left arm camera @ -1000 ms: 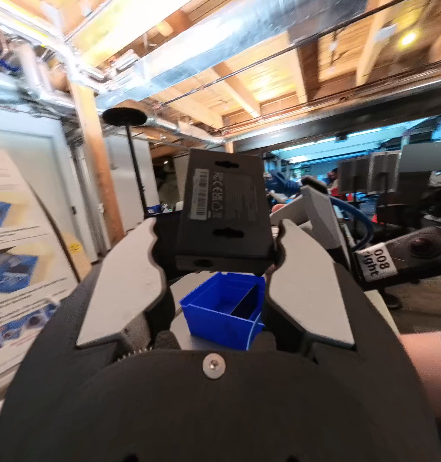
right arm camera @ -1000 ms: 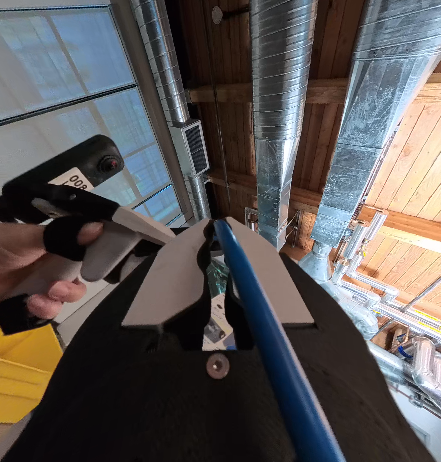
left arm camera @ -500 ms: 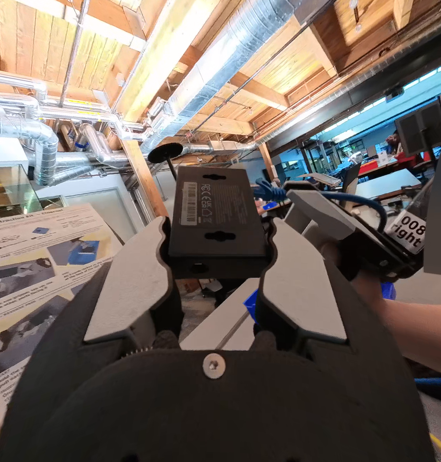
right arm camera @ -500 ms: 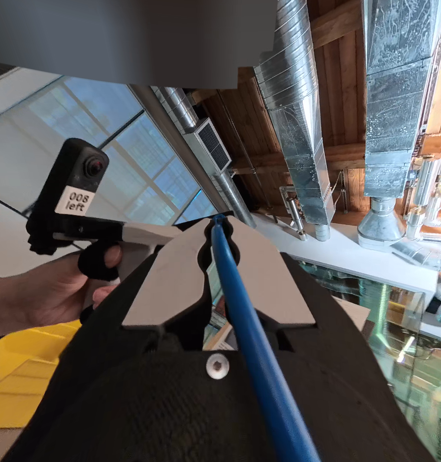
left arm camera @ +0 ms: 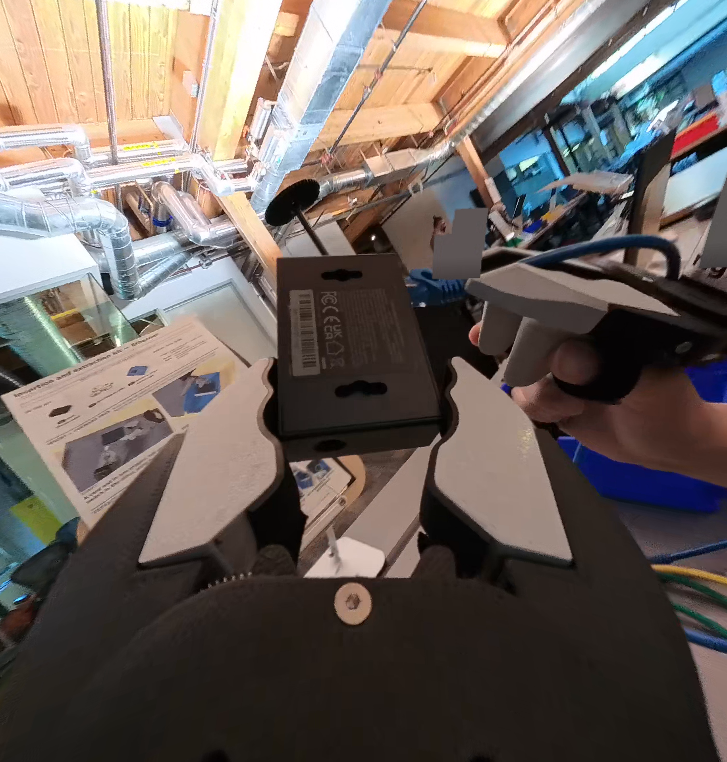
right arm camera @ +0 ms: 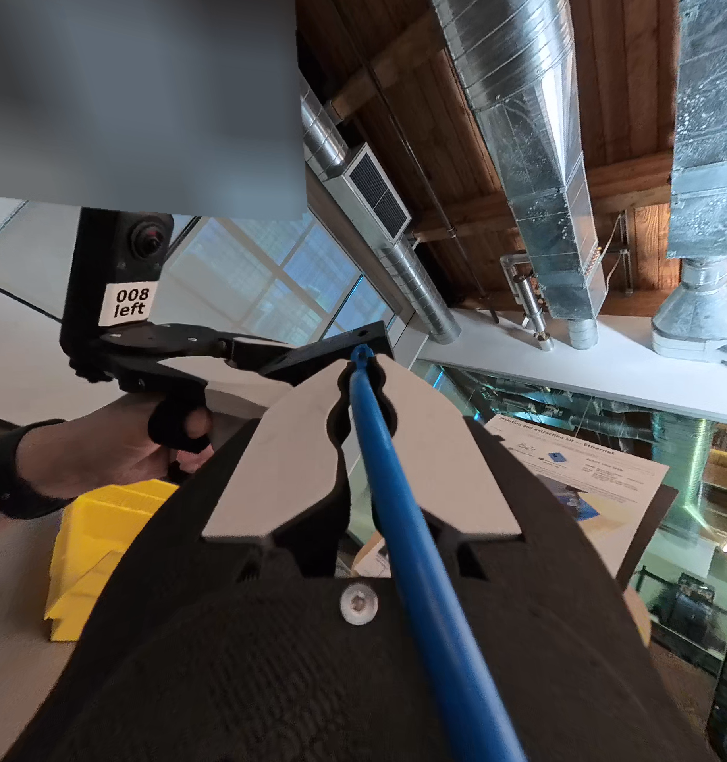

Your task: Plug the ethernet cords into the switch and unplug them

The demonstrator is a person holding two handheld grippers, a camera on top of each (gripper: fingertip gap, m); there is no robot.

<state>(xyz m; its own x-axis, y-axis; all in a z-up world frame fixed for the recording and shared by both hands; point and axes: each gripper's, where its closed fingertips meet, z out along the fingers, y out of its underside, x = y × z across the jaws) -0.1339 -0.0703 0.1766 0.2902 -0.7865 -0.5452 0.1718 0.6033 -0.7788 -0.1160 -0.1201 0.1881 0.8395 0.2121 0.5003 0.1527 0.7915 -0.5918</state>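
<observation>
My left gripper point(left arm camera: 359, 367) is shut on a black ethernet switch point(left arm camera: 349, 342) and holds it up in the air, its underside with a barcode sticker facing me. My right gripper point(right arm camera: 363, 361) is shut on a blue ethernet cord point(right arm camera: 398, 474). In the left wrist view the right gripper point(left arm camera: 473, 284) sits to the switch's right, with the cord's blue plug point(left arm camera: 431, 286) right by the switch's far right edge. In the right wrist view the plug tip point(right arm camera: 361, 351) meets the switch's edge point(right arm camera: 337, 346). Whether it is seated in a port is hidden.
A blue bin point(left arm camera: 658, 466) stands on the table at the right, with yellow, green and blue cords point(left arm camera: 708, 606) lying in front of it. A yellow bin point(right arm camera: 101, 548) is at lower left. A printed instruction sheet point(left arm camera: 118, 404) stands at left. Ducts and wooden beams run overhead.
Both grippers have tilted and come closer together. The blue plug has moved from a little off the switch up to its edge. Both grips are unchanged.
</observation>
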